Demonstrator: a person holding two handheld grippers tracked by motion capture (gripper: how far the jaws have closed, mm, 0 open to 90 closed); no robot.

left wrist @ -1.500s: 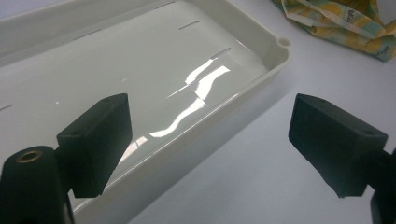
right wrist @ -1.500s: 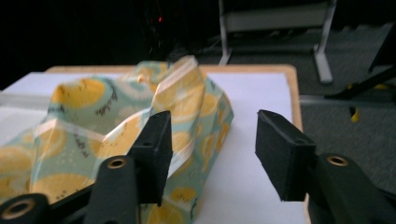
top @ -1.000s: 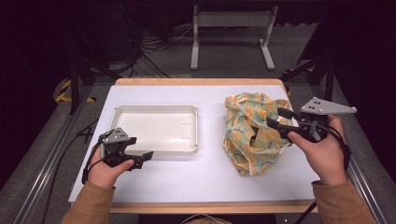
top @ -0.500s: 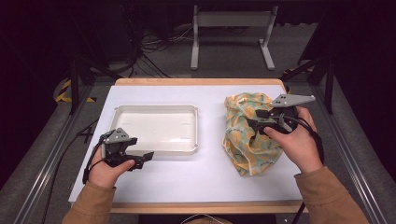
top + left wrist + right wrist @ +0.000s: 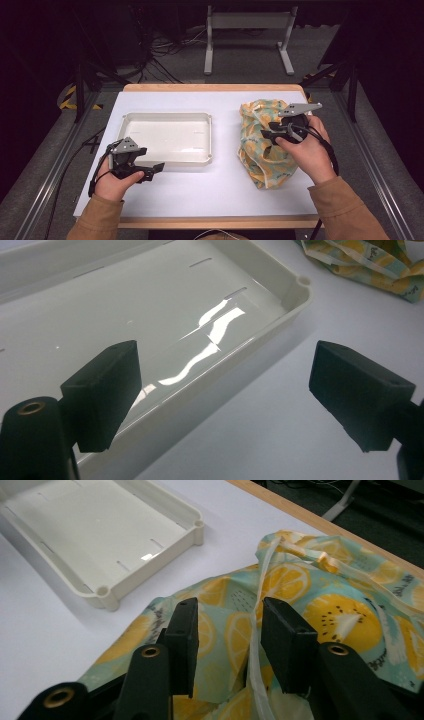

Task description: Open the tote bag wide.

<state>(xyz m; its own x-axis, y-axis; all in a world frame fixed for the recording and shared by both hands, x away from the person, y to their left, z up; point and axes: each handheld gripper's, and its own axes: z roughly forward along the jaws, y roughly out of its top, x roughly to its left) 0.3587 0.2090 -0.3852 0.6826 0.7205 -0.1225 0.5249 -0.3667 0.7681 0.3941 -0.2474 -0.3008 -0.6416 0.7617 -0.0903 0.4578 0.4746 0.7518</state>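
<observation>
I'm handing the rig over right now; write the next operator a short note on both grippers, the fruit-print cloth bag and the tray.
Right gripper: down on the crumpled fruit-print cloth bag at the right of the white table. Its jaws have just been closing, with a fold of cloth and the pale drawstring between them; a firm pinch is not yet evident.
Left gripper: open, holding nothing, at the near edge of the shallow white plastic tray.
Tray: empty, left of the bag.
Done: the right gripper's reach to the bag.
Left: probably finish the grip and lift the bag, perhaps towards the tray.
</observation>
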